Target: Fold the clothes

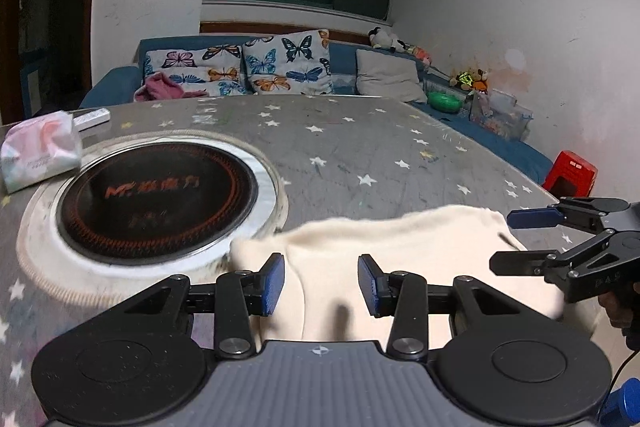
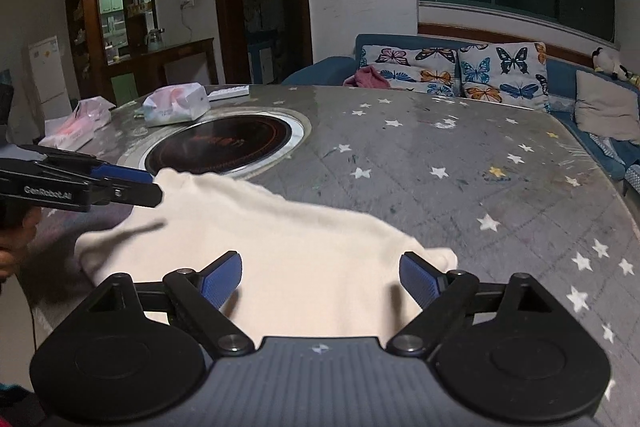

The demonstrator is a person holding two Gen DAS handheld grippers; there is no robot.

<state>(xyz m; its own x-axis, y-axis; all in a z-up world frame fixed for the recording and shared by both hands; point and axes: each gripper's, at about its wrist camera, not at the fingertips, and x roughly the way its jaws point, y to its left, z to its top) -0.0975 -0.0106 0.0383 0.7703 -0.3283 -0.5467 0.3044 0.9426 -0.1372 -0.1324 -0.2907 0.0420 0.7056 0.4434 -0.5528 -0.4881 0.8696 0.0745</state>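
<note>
Both my claws spread, holding nothing. Left gripper (image 1: 321, 285) and right gripper (image 2: 321, 283) hover over near edge of cream garment (image 2: 280, 251), lying bunched on star-print table (image 2: 440, 155) beside induction hob (image 2: 224, 143). Likely lining up corner grabs.

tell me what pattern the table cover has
Grey table cover with small white stars and one or two yellow; the right wrist view shows it best.
</note>
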